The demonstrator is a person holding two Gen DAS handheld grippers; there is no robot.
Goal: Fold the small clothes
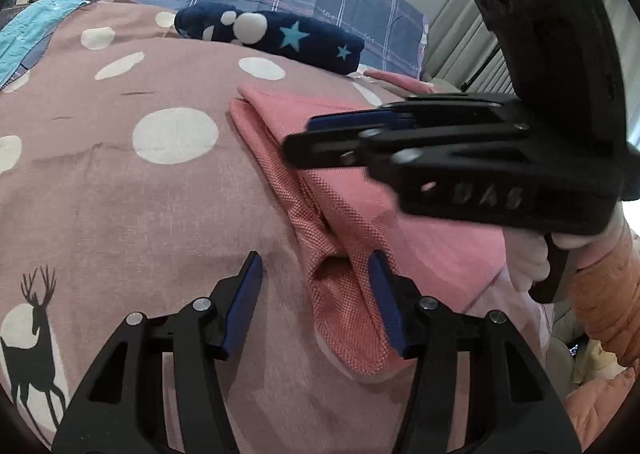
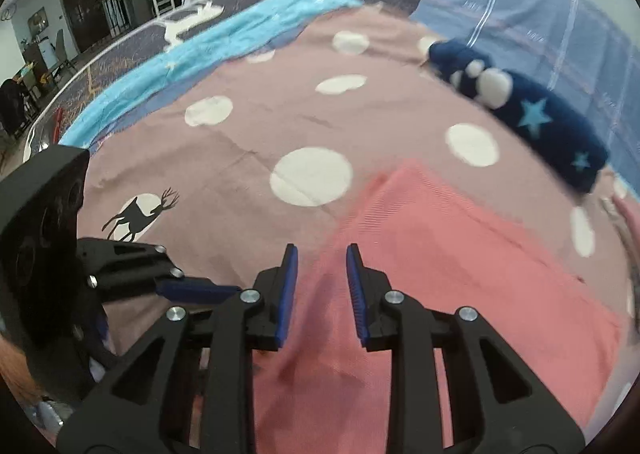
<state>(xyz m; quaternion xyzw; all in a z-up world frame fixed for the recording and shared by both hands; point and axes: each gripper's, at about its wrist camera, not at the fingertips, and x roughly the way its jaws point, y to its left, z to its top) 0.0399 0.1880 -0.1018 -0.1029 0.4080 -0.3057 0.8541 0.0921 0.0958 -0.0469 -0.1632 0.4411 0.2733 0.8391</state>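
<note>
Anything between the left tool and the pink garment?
Nothing visible. The left tool is open right at the near folded edge of the pink garment, one finger over the cloth. The right tool hovers over the garment's far part, not in the left one's path.

Two matte black plastic handheld grippers with ribbed blue finger pads: the left gripper [image 1: 316,306] shows silver pivot screws along its slotted linkage arms; the right gripper [image 2: 322,290] carries raised lettering "DAS" on its body and a small green indicator light. The person wears a white glove [image 1: 528,262] and a quilted peach jacket sleeve [image 1: 604,294].
</note>
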